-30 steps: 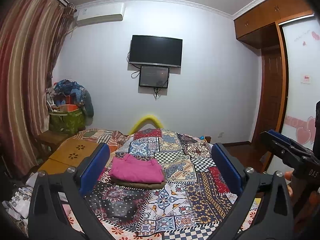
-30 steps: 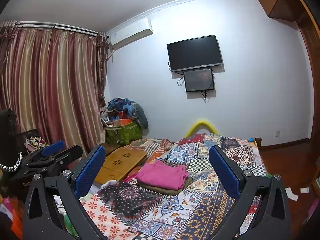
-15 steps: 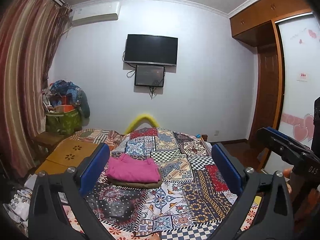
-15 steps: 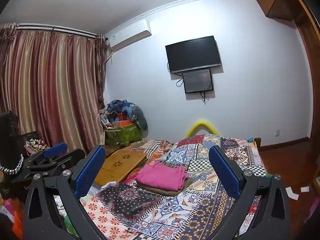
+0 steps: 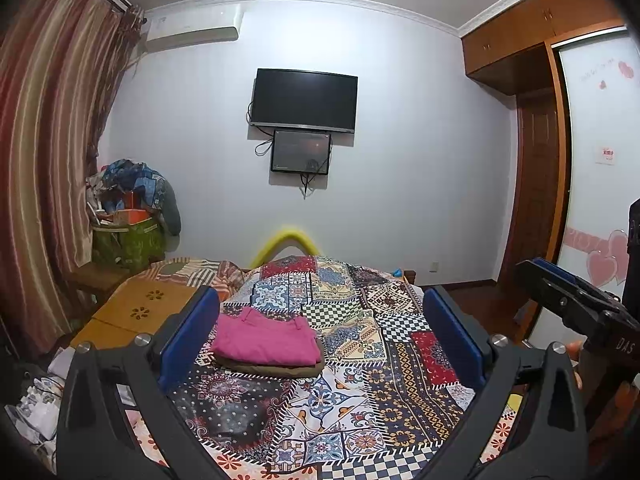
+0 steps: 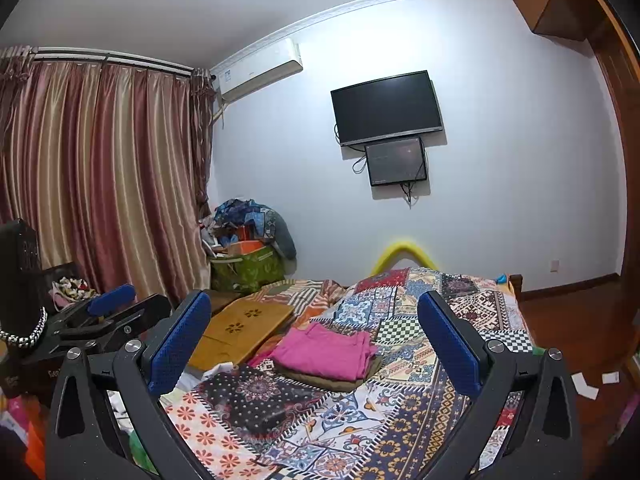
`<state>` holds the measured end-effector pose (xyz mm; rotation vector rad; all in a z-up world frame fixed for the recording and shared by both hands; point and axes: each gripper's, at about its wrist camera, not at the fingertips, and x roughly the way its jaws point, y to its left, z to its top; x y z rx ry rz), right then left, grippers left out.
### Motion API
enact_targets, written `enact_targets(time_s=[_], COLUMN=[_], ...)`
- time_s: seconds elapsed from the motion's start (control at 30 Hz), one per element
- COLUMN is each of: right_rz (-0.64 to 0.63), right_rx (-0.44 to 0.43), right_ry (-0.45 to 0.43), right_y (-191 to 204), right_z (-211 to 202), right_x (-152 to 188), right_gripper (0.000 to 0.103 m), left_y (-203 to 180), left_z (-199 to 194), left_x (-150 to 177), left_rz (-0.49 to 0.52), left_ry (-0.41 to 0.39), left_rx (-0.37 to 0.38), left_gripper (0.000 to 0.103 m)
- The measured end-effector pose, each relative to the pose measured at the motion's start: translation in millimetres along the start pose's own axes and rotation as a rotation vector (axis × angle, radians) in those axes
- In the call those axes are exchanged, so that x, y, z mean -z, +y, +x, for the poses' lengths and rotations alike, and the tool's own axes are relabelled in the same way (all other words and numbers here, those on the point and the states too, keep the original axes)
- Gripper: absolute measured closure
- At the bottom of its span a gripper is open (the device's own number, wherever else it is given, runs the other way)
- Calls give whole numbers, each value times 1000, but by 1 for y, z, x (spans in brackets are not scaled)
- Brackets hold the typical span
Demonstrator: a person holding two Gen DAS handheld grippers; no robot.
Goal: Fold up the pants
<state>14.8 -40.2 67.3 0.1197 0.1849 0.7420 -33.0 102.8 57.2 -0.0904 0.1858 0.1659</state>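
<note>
Folded pink pants (image 5: 266, 340) lie on top of a folded olive-brown garment (image 5: 276, 370) on the patchwork bedspread (image 5: 360, 400). The stack also shows in the right wrist view (image 6: 326, 352). My left gripper (image 5: 320, 340) is open and empty, held back above the near end of the bed. My right gripper (image 6: 316, 344) is open and empty, also held back from the stack. The right gripper also shows at the right edge of the left wrist view (image 5: 576, 300), and the left gripper at the left of the right wrist view (image 6: 104, 312).
A low wooden table (image 6: 240, 328) stands left of the bed. A green bag piled with clothes (image 6: 248, 264) sits in the corner by the striped curtain (image 6: 100, 180). A TV (image 5: 304, 100) hangs on the far wall. A wooden wardrobe (image 5: 540, 160) and floor lie right.
Both views have shifted slightly; the stack sits a little lower and nearer the left finger in the left wrist view. Both grippers stay open and the pants have not moved.
</note>
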Motion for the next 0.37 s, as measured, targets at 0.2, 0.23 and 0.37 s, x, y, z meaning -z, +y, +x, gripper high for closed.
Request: enact_targets(time_s=[0.2, 0.23, 0.37], right_rz=[0, 2, 10], right_rx=[3, 2, 1], right_ry=[7, 9, 18], right_y=[-2, -2, -5], right_z=[2, 2, 4], right_x=[1, 1, 3], right_gripper=[0, 0, 0], left_y=[-1, -1, -1], left_z=[2, 3, 6], left_x=[2, 2, 3], left_rz=[-5, -6, -6], left_ry=[5, 7, 15], left_rx=[-2, 1, 2], left_gripper=[0, 0, 0])
